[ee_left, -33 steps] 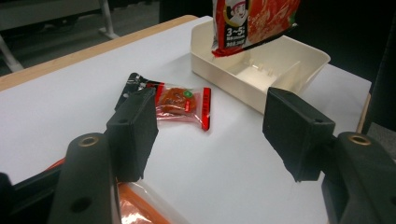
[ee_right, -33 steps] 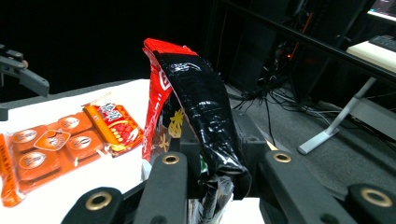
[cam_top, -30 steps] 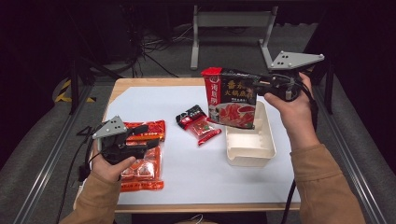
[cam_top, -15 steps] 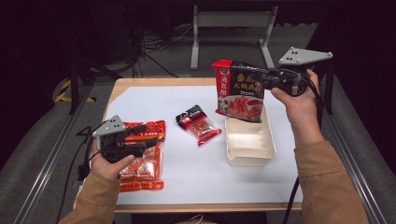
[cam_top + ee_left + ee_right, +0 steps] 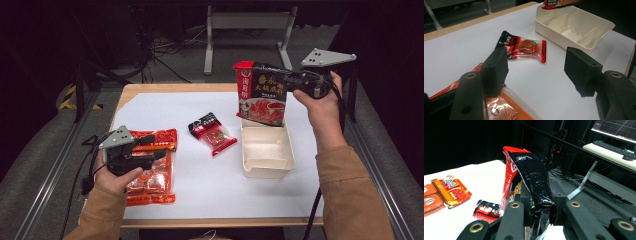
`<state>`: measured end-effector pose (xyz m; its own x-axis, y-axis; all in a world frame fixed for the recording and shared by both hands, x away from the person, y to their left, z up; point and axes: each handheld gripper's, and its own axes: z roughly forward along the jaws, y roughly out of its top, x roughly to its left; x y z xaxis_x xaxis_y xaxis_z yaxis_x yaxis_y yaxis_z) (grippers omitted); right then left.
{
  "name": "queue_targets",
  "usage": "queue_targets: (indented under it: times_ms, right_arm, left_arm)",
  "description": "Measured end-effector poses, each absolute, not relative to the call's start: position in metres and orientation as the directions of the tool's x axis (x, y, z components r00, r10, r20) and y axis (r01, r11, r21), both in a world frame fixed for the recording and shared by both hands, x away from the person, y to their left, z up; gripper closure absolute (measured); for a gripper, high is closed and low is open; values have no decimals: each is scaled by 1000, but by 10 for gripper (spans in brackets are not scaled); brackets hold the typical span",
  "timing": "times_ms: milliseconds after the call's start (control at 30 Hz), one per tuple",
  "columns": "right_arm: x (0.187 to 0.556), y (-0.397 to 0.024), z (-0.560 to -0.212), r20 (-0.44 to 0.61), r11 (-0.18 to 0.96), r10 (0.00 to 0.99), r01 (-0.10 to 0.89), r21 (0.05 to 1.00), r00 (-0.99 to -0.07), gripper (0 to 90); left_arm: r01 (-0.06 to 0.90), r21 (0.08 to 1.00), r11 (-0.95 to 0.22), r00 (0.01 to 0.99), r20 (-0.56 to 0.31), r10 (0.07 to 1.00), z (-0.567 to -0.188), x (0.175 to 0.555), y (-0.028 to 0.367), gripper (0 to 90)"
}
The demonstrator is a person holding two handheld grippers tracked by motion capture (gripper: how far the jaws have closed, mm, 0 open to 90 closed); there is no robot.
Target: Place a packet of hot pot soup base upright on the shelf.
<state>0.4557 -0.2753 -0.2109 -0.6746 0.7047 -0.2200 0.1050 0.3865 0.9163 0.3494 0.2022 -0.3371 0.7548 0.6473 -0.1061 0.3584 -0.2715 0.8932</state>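
Jaws of the right gripper (image 5: 289, 82) are clamped on the upper edge of a large black-and-red glossy food pouch (image 5: 261, 95), which hangs upright above the far end of a cream rectangular plastic tray with inner dividers (image 5: 266, 156); from the right gripper view the pouch (image 5: 529, 180) is pinched between the two black jaws, its top crumpled.

Left gripper (image 5: 159, 148): jaws spread apart with nothing between them, resting low over a flat orange-red transparent packet of round pieces (image 5: 152, 172) at the near left of the white sheet (image 5: 210, 185) covering the wooden table (image 5: 150, 88). Its own view shows the pads (image 5: 496, 71) parted over the sheet.

Small red-and-black clear-wrapped snack sachet (image 5: 212, 132): lying flat between the orange packet and the tray, apart from both.
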Motion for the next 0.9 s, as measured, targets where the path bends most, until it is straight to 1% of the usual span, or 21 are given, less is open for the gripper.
queue_targets:
  times_ms: [400,633,900]
  right_arm:
    - [475,-282,-225,-217,389,707,113,914,-673,763]
    - [485,-283,-234,-241,415,700,109,903,-672,763]
    - [494,-286,-246,-241,420,691,107,901,-681,764]
  left_arm:
    - [381,889,-253,727,-118,676,-342,342,215,355]
    - [387,887,-250,717,-120,686,-344,339,219,354]
    - [399,883,-249,708,-124,696,-346,336,224,353]
